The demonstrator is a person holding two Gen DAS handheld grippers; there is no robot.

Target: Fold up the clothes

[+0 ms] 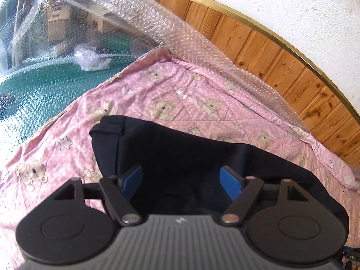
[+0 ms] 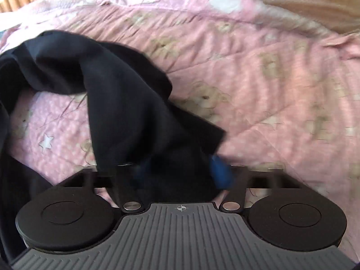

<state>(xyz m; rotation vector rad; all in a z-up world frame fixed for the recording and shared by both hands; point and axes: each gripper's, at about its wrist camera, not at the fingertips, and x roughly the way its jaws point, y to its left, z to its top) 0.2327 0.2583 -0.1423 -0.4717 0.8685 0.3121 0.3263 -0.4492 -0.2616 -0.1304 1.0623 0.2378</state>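
Two wrist-cam views over a bed w/ a pink teddy-bear quilt (image 1: 162, 94). A dark navy garment (image 1: 202, 157) lay spread on the quilt, near the middle of the bed. The left gripper (image 1: 182, 183) hung above it w/ its blue pads (image 1: 132, 181) wide apart and nothing between them; it held no cloth. In the right-wrist view, blurred by motion, the right gripper (image 2: 180, 171) had its jaws drawn in on a bunched flap of the same garment (image 2: 126, 103), which rose from the pads and draped off to the left; one blue pad (image 2: 221, 172) showed beside the cloth, the other was hidden, so the grip looked real but not certain. Judged step: carrying that flap across to make a fold. To do it well: keep the pinch firm, lift only enough to clear the quilt, lay the edge flat and square, and use the left claw to pin the body so it didn't drag. The quilt was soft and rumpled, so cloth could snag. Beyond: wood-panel wall (image 1: 281, 51), white plaster above, bubble wrap (image 1: 139, 11) at far left over boxes and green matting.
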